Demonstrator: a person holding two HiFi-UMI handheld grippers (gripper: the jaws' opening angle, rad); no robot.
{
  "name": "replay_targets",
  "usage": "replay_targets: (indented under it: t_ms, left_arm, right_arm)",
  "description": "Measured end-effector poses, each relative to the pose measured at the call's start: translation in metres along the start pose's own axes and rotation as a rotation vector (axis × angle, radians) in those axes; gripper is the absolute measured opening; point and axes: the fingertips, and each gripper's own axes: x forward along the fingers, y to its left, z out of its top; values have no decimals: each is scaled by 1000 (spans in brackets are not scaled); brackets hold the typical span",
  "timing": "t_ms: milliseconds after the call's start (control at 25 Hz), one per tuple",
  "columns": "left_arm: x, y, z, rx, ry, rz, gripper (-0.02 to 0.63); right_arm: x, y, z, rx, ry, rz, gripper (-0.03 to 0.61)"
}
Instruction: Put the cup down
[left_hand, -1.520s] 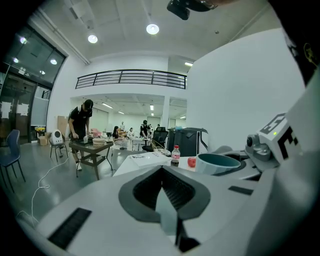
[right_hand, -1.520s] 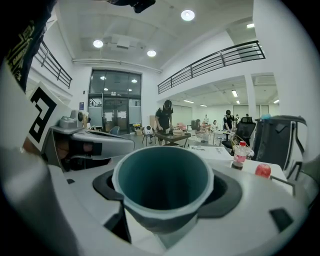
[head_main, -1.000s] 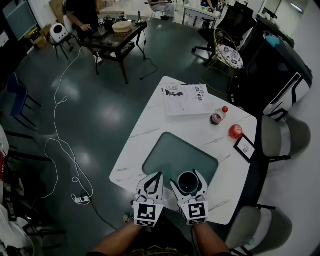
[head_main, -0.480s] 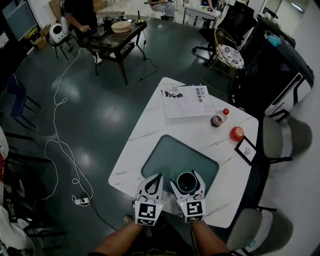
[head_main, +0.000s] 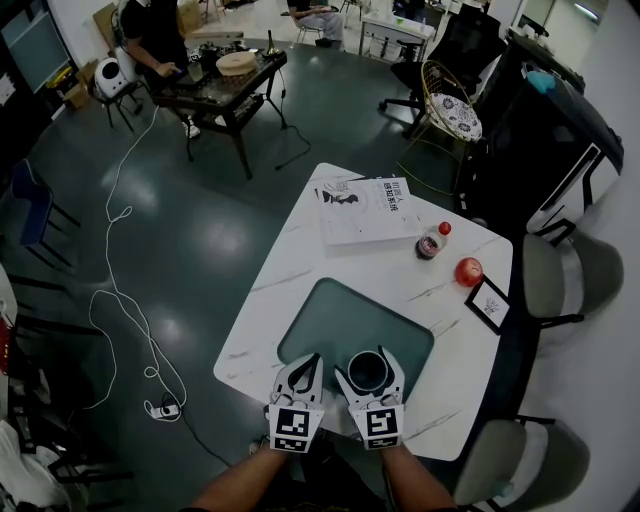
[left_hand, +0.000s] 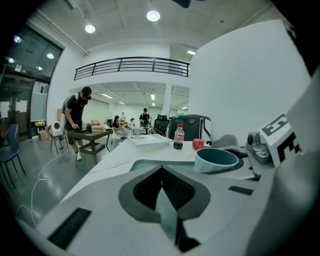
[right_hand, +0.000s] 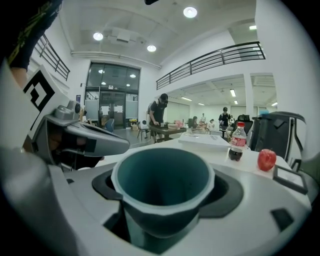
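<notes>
Head view, at the white table (head_main: 300, 250): my right gripper (head_main: 368, 362) is clamped on the teal cup (right_hand: 162, 190), holding it upright over the near edge of the green mat (head_main: 340, 310); my left gripper (head_main: 311, 362) hovers just beside it, fingers together and empty

Items resting on a white marbled counter (head_main: 300, 270).
A teal mat (head_main: 335, 320) is lying near the front edge. A book (head_main: 370, 208), a bottle (head_main: 432, 242), a red apple (head_main: 468, 271) and a small framed picture (head_main: 490, 305) are sitting farther back, and a cable (head_main: 120, 290) is trailing across the floor.
</notes>
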Motion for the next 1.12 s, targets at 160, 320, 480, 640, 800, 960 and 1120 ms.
replay_targets:
  t_ms: [160, 320, 480, 640, 800, 960, 1120]
  left_arm:
    - [0, -1, 0, 5, 5, -1, 11]
    - [-4, -2, 1, 7, 3, -3, 11]
    - [-11, -1, 4, 12, -7, -2, 11]
    - [-20, 2, 7, 11, -20, 3, 11]
    - [-29, 4, 12, 9, -38, 0, 11]
    - [-39, 4, 17, 14, -56, -12, 11]
    - [-52, 1, 20, 25, -67, -30, 11]
  right_arm:
    - [2, 2, 2, -23, 0, 20, 400]
    - [4, 3, 2, -44, 11, 30, 410]
    - [5, 4, 2, -45, 18, 32, 423]
    - [5, 4, 0, -19, 34, 45, 471]
    - [-4, 5, -3, -1, 45, 37, 494]
    - [-15, 7, -8, 21, 56, 15, 494]
    - [-29, 7, -9, 41, 64, -33, 495]
